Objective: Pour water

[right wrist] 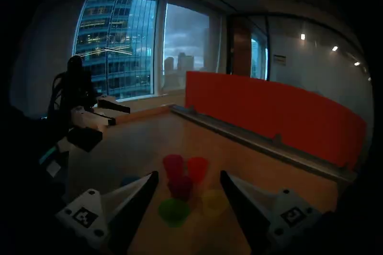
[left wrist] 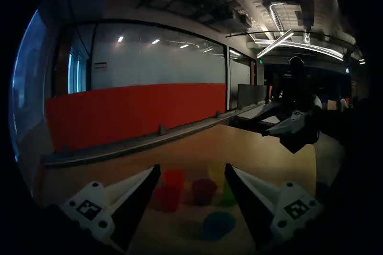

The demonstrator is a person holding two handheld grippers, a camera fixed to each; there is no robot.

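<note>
The left tongs [left wrist: 191,168] stand wide open with nothing between them, hovering above the worktop [left wrist: 239,147]. The right tongs [right wrist: 188,173] are parted just as wide and empty too. In the left gripper view the right tongs also show farther off on the right, held above the wood.

Below the open fingers sits a tight cluster of small coloured cups on the worktop: a red cup [left wrist: 173,177] with a second red one just beside it, a maroon cup [left wrist: 203,190], a yellow cup [left wrist: 216,173] toward the far side, a green cup [left wrist: 229,194] partly hidden by the right finger, and a blue cup [left wrist: 218,224] nearest, a little apart from the rest. The light is dim, so whether any cup holds water cannot be told.

Beyond the cups a red partition [left wrist: 134,111] runs along the far edge of the worktop; tall windows [right wrist: 115,44] show in the right gripper view.

By my reading, pouring has not begun: no cup is gripped or tilted. Picking a cup, closing on it, lifting and tipping it over another all remain.
</note>
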